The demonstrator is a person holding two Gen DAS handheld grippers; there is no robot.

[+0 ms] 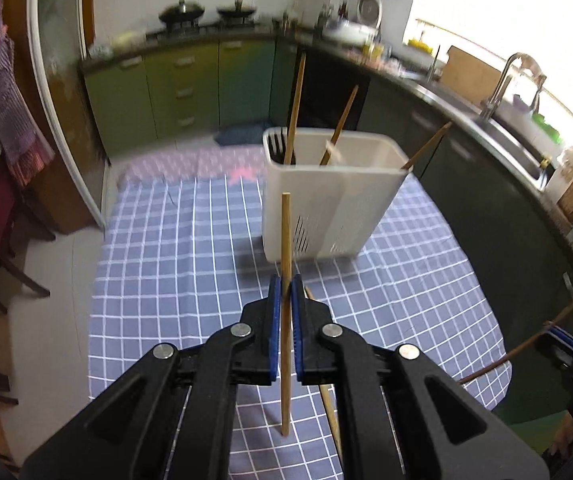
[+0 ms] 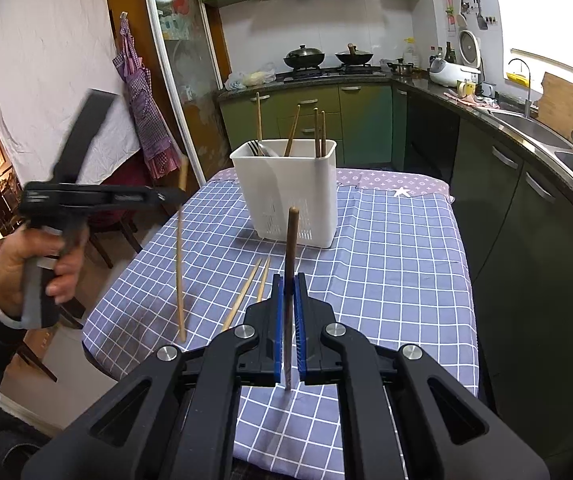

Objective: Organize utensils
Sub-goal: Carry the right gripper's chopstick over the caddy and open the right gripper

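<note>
On the checked cloth (image 2: pixel 386 272) covering the counter, a white utensil caddy (image 2: pixel 290 196) is set upright toward the far end, w/ several wooden chopsticks (image 2: pixel 291 131) and some dark-handled cutlery leaning inside it.

L claw (image 1: pixel 285 292): blue pads are pressed together on a pale chopstick (image 1: pixel 285 240), which is held upright, approx. vertical, w/ its top end seen in front of the caddy (image 1: pixel 326 196) and its lower end hanging below the pads, above the cloth (image 1: pixel 166 260). Same claw (image 2: pixel 174 196) is seen from the right wrist view at left, blurred, gripped by the person's hand (image 2: pixel 34 268), w/ the pale stick (image 2: pixel 180 264) hanging down near the left edge of the counter.

R claw (image 2: pixel 290 292): pads are closed on a darker brown chopstick (image 2: pixel 291 248), held nearly upright, tip rounded, its top seen in front of the caddy's lower wall. Same claw (image 1: pixel 562 336) is glimpsed at the right edge of the left wrist view, w/ the dark stick (image 1: pixel 526 348) slanting through it.

Two more pale chopsticks (image 2: pixel 248 292) are left lying on the cloth, side by side, near-left of the caddy, just left of the R claw. One of them (image 1: pixel 326 396) is partly seen behind the L claw.

Far behind: green cabinets (image 2: pixel 362 120), woks on a stove (image 2: pixel 326 58), sink (image 2: pixel 542 136) at right.
</note>
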